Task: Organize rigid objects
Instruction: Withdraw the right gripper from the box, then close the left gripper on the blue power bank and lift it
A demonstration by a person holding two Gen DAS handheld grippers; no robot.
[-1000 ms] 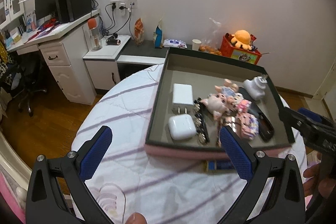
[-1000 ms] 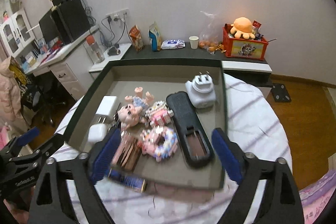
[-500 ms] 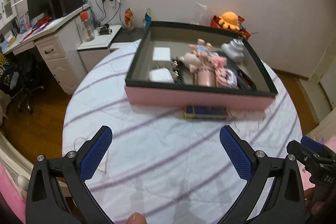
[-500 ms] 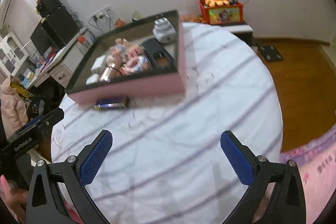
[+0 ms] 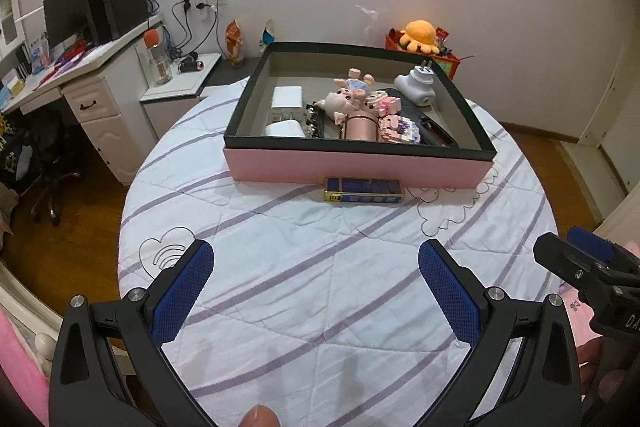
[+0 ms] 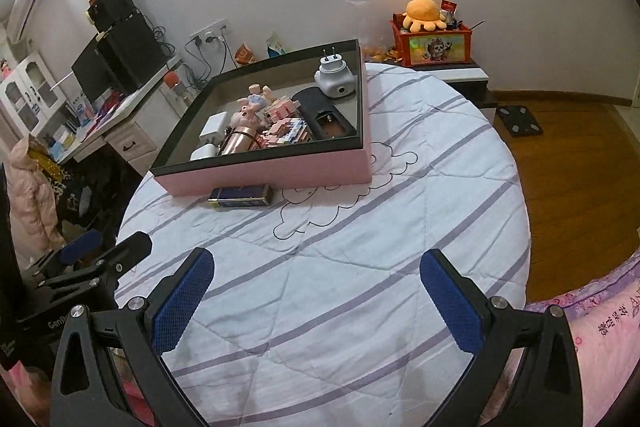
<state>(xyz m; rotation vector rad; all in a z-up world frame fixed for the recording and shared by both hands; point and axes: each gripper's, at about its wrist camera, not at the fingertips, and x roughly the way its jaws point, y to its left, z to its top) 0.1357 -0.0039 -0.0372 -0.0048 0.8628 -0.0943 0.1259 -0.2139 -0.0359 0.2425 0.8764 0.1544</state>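
A pink box with a dark rim (image 5: 360, 167) (image 6: 280, 177) sits at the far side of the round table. It holds a white charger (image 5: 286, 98), a white case (image 5: 285, 128), a pig figure (image 5: 340, 103), a rose-gold cylinder (image 5: 361, 127), a pink block toy (image 5: 398, 129), a black remote (image 6: 326, 111) and a white plug adapter (image 5: 418, 87) (image 6: 335, 79). A blue and gold box (image 5: 363, 190) (image 6: 241, 195) lies on the cloth against the box front. My left gripper (image 5: 316, 275) and right gripper (image 6: 316, 279) are open and empty, well short of the box.
The table has a white quilt with purple stripes (image 5: 320, 267). A white desk with a monitor (image 5: 80, 83) stands at the left, a low cabinet and a red toy box with an orange plush (image 6: 430, 39) behind. Wooden floor (image 6: 580, 167) lies to the right.
Both grippers have pulled back from over the box to the near side of the table. The box and its contents now sit farther away. Both stay open and empty.
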